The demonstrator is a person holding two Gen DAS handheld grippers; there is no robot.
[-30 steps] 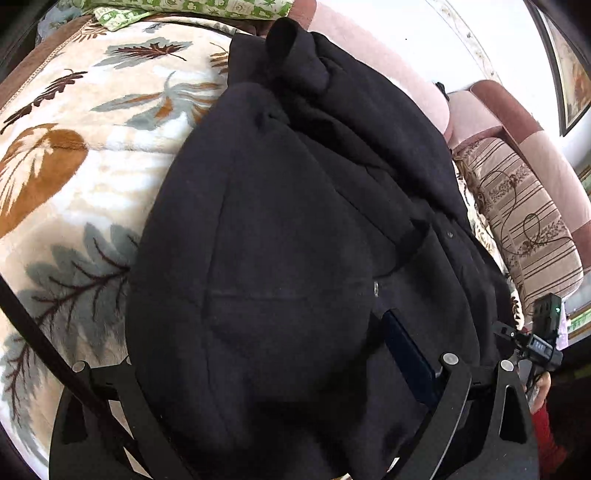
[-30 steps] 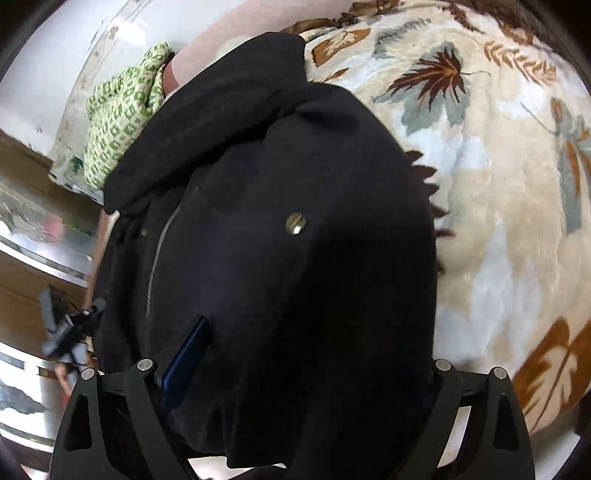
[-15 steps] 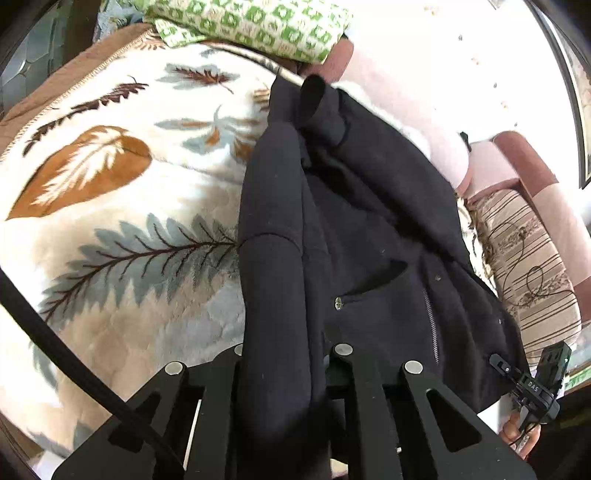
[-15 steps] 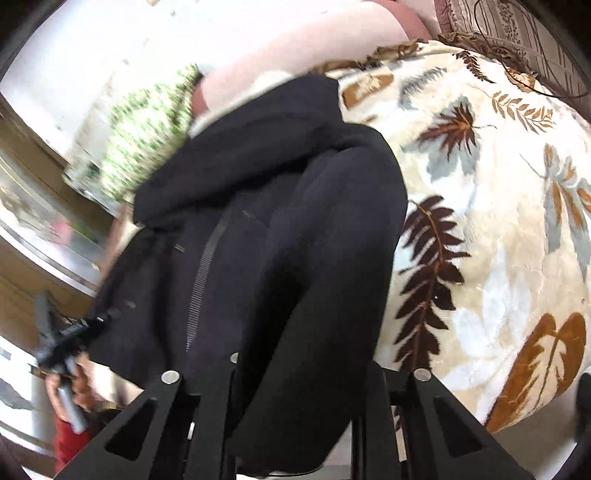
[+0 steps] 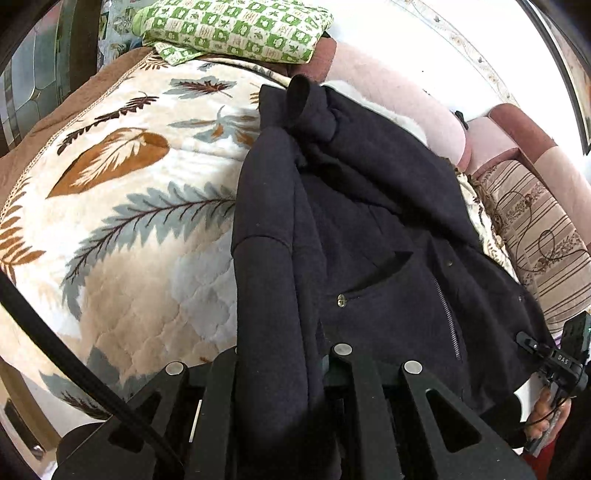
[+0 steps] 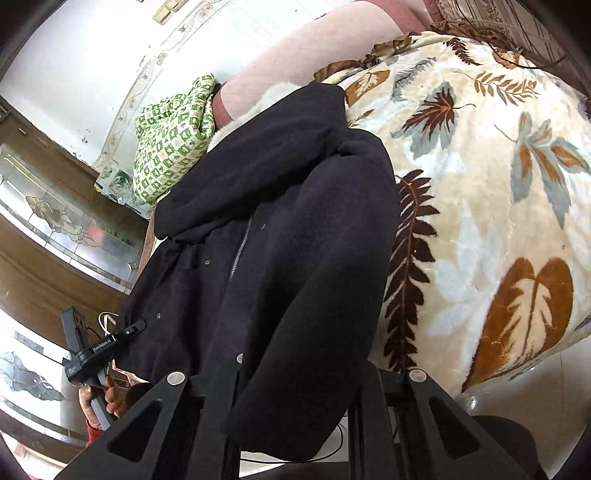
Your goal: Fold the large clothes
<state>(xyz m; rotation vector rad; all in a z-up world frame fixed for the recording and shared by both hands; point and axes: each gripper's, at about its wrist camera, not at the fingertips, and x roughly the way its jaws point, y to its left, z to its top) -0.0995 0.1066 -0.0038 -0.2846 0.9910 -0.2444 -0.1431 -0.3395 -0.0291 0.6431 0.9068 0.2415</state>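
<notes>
Leaf blanket (image 5: 122, 236) lies bare left of the coat (image 5: 369, 229); green cushion (image 5: 236, 31) behind.

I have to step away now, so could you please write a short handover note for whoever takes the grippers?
Left gripper: jaws shut on a bunched fold of the black coat.
Right gripper: jaws have just closed on the coat's other side.
The coat's far end lies on the leaf-patterned blanket, its zipper facing up.
Done: both sides gripped.
Left: the folding itself, likely laying the held sides over the middle.
</notes>
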